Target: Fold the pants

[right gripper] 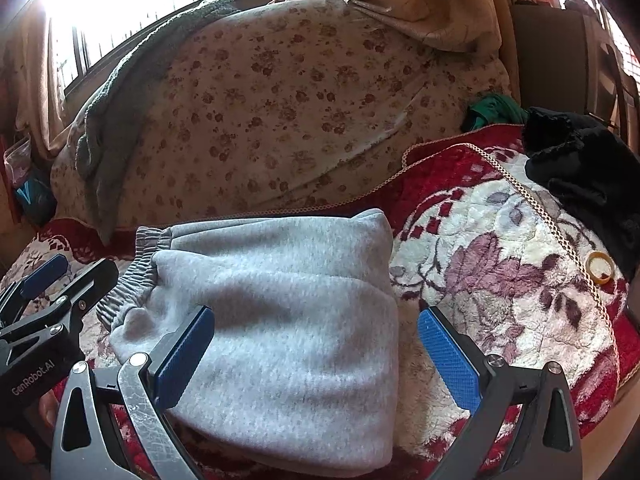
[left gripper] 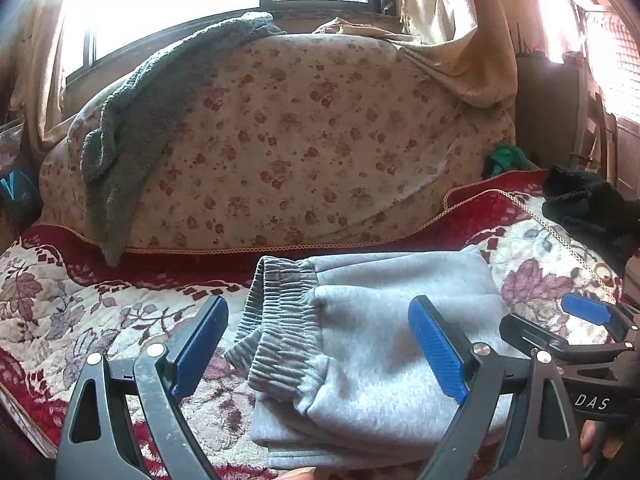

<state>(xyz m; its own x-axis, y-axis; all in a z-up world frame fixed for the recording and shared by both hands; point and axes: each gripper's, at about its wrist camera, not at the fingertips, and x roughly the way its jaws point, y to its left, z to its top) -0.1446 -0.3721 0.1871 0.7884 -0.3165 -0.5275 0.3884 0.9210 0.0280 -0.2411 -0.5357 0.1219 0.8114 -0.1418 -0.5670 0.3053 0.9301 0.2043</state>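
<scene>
Left gripper [left gripper: 318,340]: jaws spread wide, blue pads clear of any cloth, nothing held; poised just above the near left part of the pants [left gripper: 380,344]. Right gripper [right gripper: 316,352]: jaws likewise wide, holding nothing, set over the near right edge of the same garment. Pants: light grey fleece, folded into a compact stack, lying directly ahead of and partly between both sets of fingers; darker grey ribbed waistband [left gripper: 280,320] at the stack's left end, between the left gripper's pads. Blanket [right gripper: 500,280]: plush, red and cream with a mauve leaf pattern, under the pants and both grippers. Floral cushion cover [left gripper: 288,140]: cream with small red roses, rising beyond the pants. Grey-green knitted throw [left gripper: 132,120]: draped over the cushion's left shoulder. Black garment [right gripper: 580,168]: heaped far right of the right gripper. Tape roll [right gripper: 600,267]: small, tan, on the blanket right of the right gripper, near the black garment.
</scene>
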